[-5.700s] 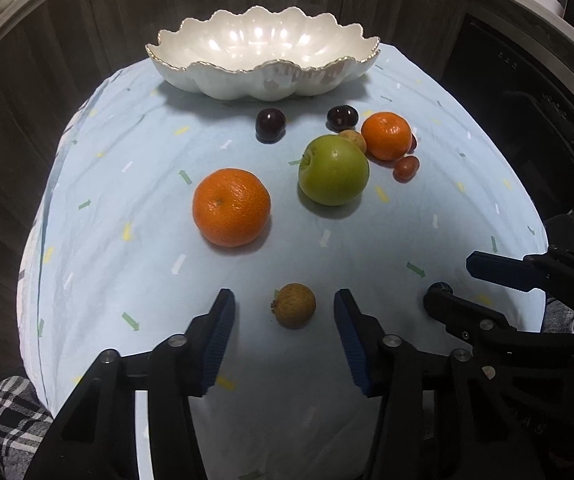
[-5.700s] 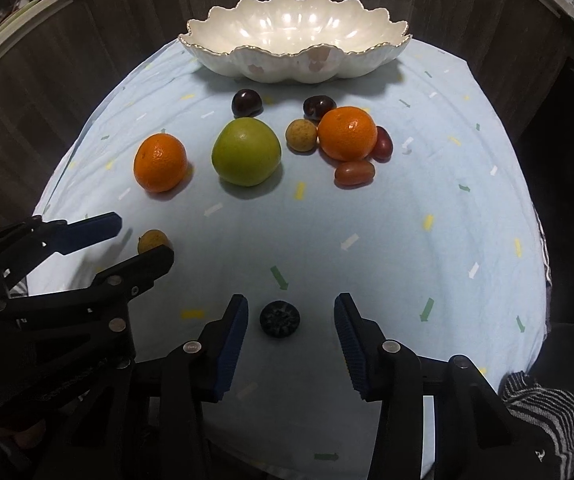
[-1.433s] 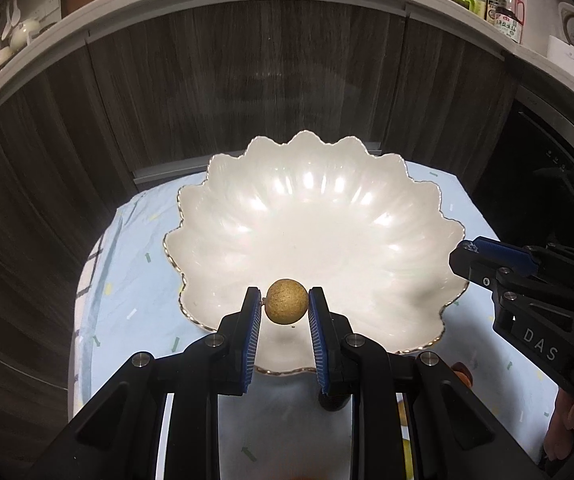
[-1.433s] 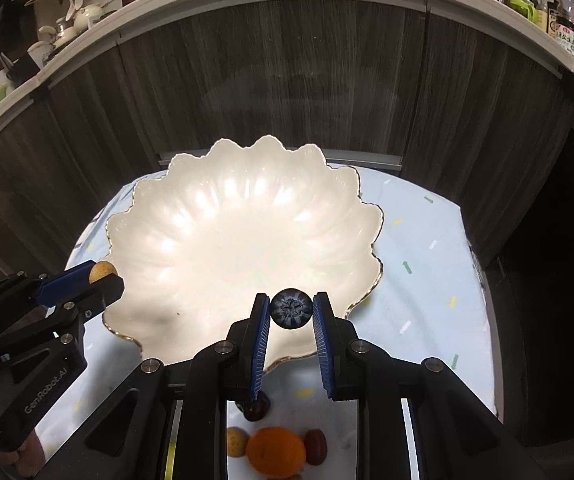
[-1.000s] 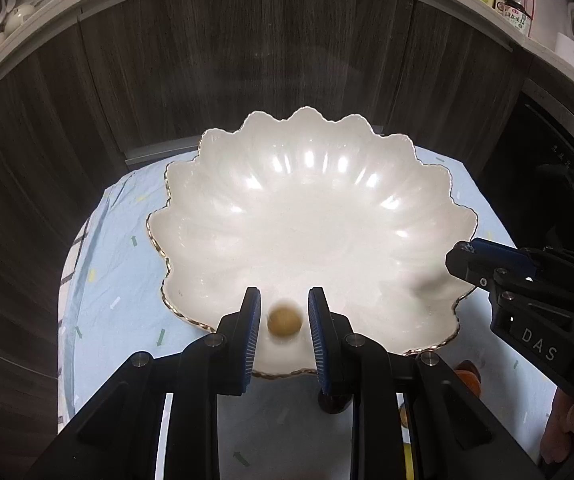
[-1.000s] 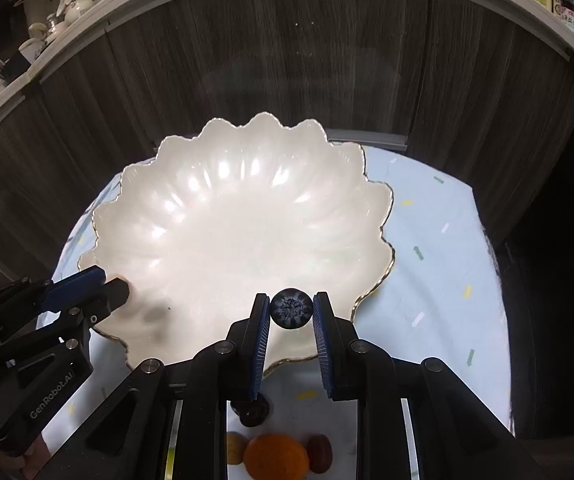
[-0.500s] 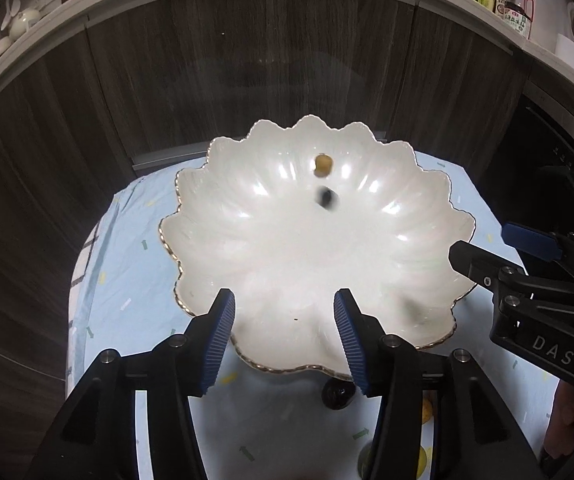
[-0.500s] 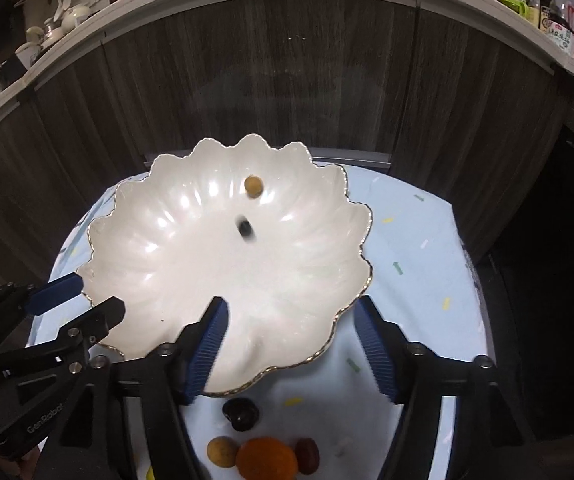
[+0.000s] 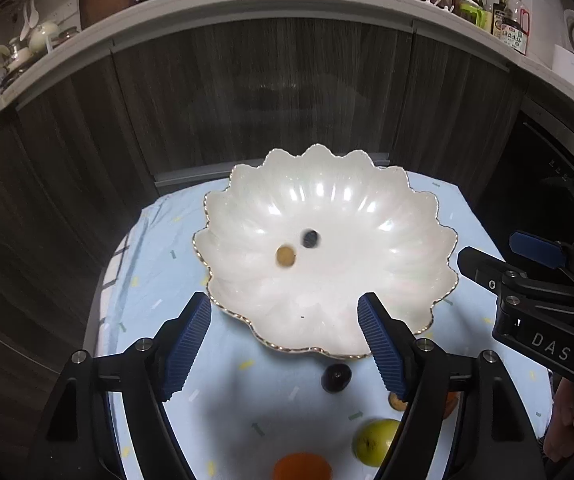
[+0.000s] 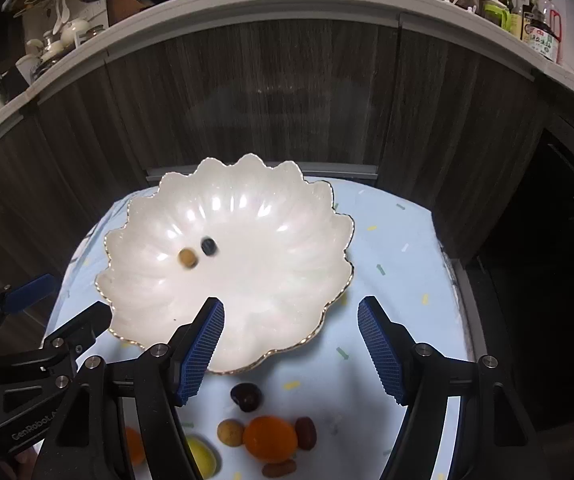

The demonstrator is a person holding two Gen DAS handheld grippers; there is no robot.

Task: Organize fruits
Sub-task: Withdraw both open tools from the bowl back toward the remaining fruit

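I see the bowl [image 9: 367, 216] at the far side of the table [image 9: 155, 280]; in it the longan [image 9: 285, 256] lies just left of the blueberry [image 9: 310, 238], and the other fruits lie before it.

We look steeply down from both wrists (side by side) onto one shared scalloped bowl [image 9: 387, 216] [image 10: 287, 216].

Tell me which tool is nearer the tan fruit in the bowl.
Left. The tan fruit lies left of the bowl's centre, straight ahead of the left tool; the right tool hangs beyond the right rim. Both tools' jaws have just been opening, empty.
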